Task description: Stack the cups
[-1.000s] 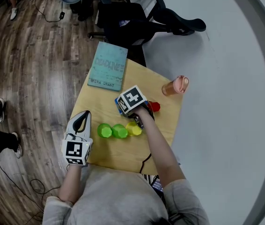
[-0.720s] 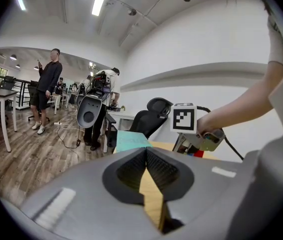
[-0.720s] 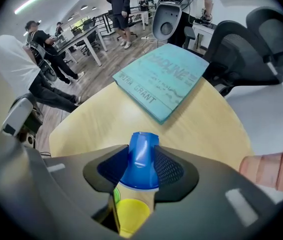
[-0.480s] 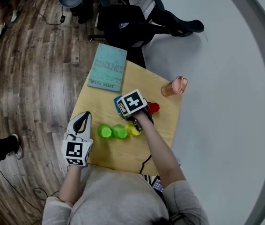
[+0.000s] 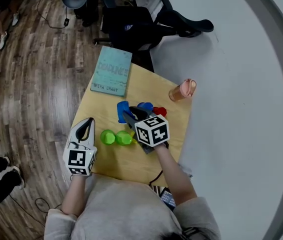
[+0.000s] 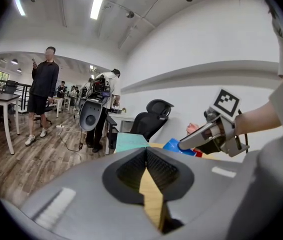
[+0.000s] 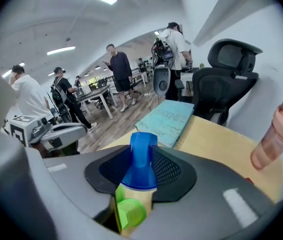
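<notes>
Two hand-held grippers, one desk (image 5: 136, 161), several cups.

1. Right hand-held gripper (image 7: 141, 152): its jaws have just been closing and now clamp the blue cup (image 5: 123, 111) by its sides. I hold the cup near the desk's centre. I judge it lifted off the surface so it can be carried over to another cup.
2. Left hand-held gripper (image 5: 86, 127): jaws pressed together on nothing, parked at the desk's 9 o'clock edge, probably to keep out of the working arm's path.
3. Green cups (image 5: 107, 137): two, touching, between the grippers at about 8 o'clock of the held cup. They seem the nearest candidates for stacking.
4. Second blue cup (image 5: 145, 106) and red cup (image 5: 160, 111): side by side at 3 o'clock of the held cup, not yet stacked.
5. Book (image 5: 112, 75) at 11 o'clock and pink bottle (image 5: 183, 90) at 2 o'clock: bystanders.
</notes>
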